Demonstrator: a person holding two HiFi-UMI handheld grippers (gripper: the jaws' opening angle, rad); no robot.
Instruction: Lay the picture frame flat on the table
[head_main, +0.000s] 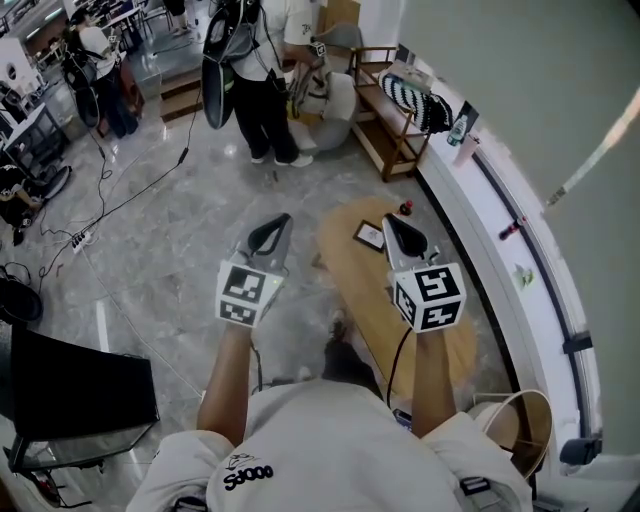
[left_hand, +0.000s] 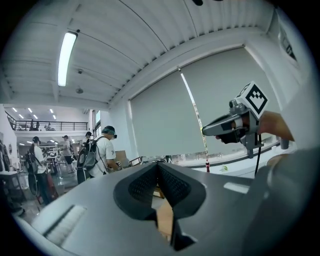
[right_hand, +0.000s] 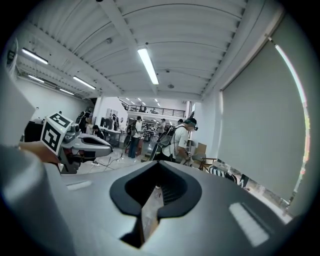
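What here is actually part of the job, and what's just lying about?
Job: picture frame, lying flat on the wooden table; left claw and right claw, both shut and empty.

Lying about: striped cushion, floor cable, standing person.

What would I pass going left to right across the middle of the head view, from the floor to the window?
power strip → left gripper → frame → right gripper → red stick
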